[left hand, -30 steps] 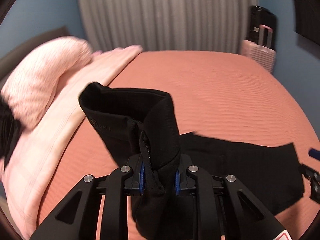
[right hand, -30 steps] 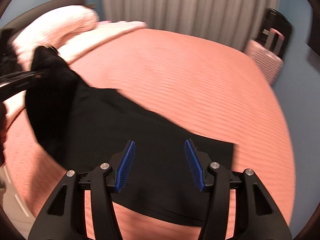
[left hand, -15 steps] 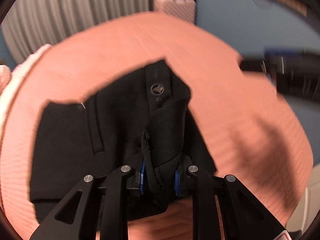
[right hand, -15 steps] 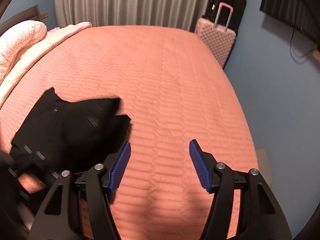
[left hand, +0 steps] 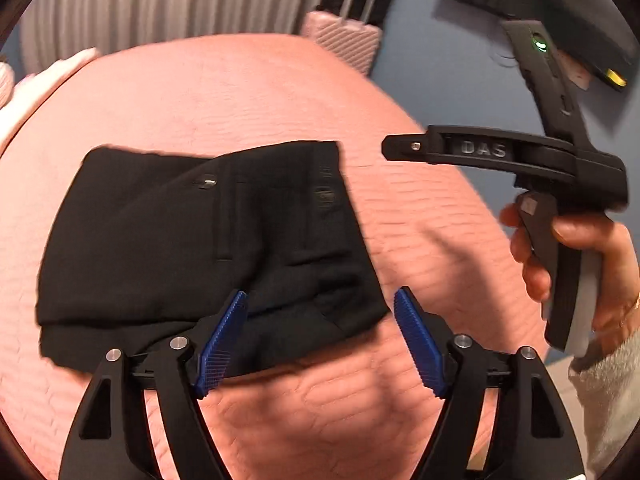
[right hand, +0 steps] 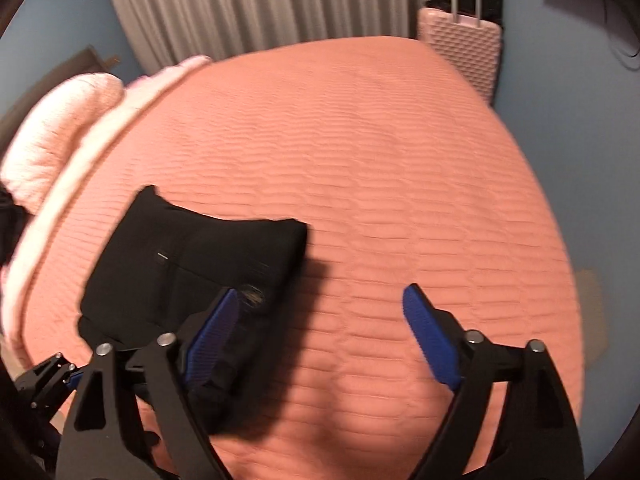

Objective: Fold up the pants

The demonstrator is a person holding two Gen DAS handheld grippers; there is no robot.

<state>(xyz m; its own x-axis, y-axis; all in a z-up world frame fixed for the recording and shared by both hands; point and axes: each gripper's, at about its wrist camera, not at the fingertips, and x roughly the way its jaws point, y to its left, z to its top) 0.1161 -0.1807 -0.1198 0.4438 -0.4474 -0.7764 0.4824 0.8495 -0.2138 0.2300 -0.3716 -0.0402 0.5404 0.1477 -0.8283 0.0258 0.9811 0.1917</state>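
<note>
Your left tongs (left hand: 320, 344) stood wide apart and empty; half a second before, they were clamped on a bunched waist section of the pants (left hand: 200, 236). That release had let the garment drop into a compact folded bundle on the bed (left hand: 248, 96), directly ahead of the left tongs, its near edge just beyond their blue pads (left hand: 222, 342). The fold therefore looked essentially made, with only squaring or smoothing left.

Your right tongs (right hand: 320, 336) were likewise spread and held nothing; in their view the pants (right hand: 188, 264) lay ahead and to the left, beside the left pad (right hand: 212, 336). In the left view the right tongs (left hand: 404, 147) hovered to the right of the bundle, clear of it.

Counts: one pair of pants, two tongs, one bed, one pink suitcase (right hand: 460, 48) far ahead.
</note>
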